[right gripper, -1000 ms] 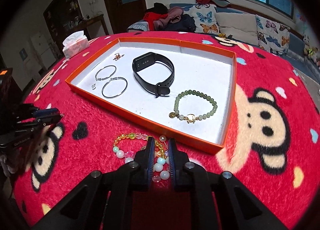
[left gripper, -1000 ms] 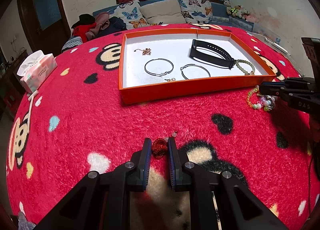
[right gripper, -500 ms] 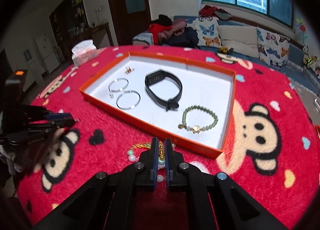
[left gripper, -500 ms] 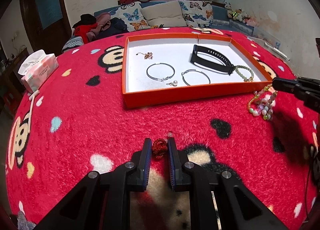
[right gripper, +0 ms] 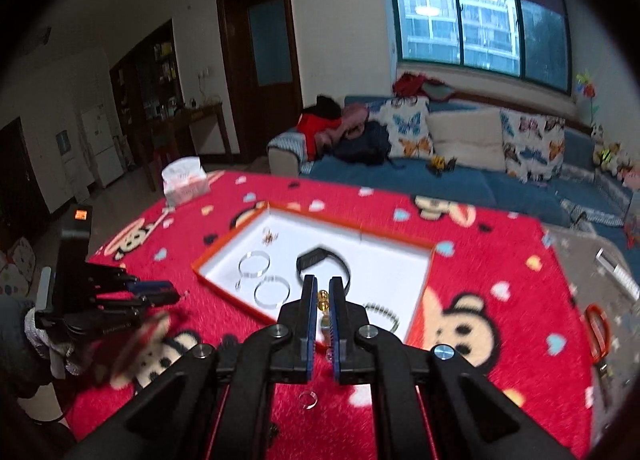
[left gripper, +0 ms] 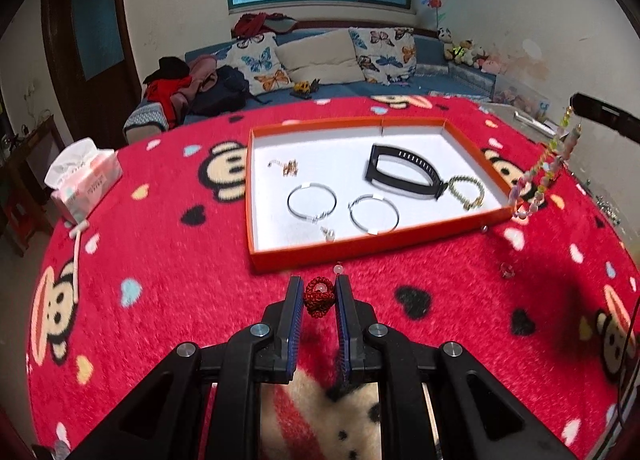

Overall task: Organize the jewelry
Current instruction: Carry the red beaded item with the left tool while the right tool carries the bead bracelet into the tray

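Note:
An orange tray (left gripper: 360, 246) with a white floor holds two silver hoops (left gripper: 312, 202), a black band (left gripper: 404, 172), a green bead bracelet (left gripper: 466, 190) and a small gold piece (left gripper: 286, 167). My left gripper (left gripper: 319, 294) is shut on a red knotted ornament (left gripper: 318, 296), held above the red cloth in front of the tray. My right gripper (right gripper: 321, 296) is shut on a colourful bead bracelet (left gripper: 540, 176), which hangs in the air by the tray's right end. In the right wrist view only its gold bead (right gripper: 323, 295) shows between the fingers, above the tray (right gripper: 224, 288).
A red monkey-print cloth (left gripper: 160, 260) covers the table. A tissue box (left gripper: 84, 180) stands at the left. Loose beads (left gripper: 506, 269) lie on the cloth right of the tray, and one (right gripper: 308, 399) below my right gripper. A sofa (left gripper: 320, 72) stands behind.
Both grippers have risen from the cloth. The right one closed on the bead bracelet and lifted it until it hangs free. The left one lifted the red ornament and moved toward the tray.

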A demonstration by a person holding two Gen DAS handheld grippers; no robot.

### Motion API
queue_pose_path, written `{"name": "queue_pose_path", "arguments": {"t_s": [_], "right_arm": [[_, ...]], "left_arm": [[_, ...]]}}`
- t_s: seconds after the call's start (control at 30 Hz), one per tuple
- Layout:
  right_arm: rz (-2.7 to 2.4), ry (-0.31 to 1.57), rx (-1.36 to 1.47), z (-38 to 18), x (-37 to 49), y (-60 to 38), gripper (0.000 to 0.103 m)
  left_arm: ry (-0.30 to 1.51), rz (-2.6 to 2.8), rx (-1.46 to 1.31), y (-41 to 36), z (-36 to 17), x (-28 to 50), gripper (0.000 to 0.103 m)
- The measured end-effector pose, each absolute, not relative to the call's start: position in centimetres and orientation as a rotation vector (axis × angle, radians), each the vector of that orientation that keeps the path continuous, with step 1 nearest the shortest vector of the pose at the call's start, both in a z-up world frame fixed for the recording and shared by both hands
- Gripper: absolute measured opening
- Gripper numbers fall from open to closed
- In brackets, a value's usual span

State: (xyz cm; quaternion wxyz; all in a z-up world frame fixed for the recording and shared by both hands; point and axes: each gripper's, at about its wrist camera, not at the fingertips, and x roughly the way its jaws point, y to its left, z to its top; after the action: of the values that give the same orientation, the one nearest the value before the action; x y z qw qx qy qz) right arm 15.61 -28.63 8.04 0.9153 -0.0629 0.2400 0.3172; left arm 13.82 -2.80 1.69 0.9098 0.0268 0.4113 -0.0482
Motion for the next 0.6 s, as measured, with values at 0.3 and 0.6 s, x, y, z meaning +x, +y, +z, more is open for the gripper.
{"name": "queue_pose_path", "arguments": {"t_s": [0.3, 0.6], "right_arm": [[0.632, 0.417, -0.144, 10.9, 17.0, -28.4, 0.008], [0.624, 0.438, -0.140, 9.7, 20.9, -27.1, 0.008]], "left_arm": [[0.780, -0.131, 0.066, -3.3, 5.1, 15.7, 0.017], [0.808, -0.155, 0.097, -4.1, 4.5, 20.9, 0.017]]}}
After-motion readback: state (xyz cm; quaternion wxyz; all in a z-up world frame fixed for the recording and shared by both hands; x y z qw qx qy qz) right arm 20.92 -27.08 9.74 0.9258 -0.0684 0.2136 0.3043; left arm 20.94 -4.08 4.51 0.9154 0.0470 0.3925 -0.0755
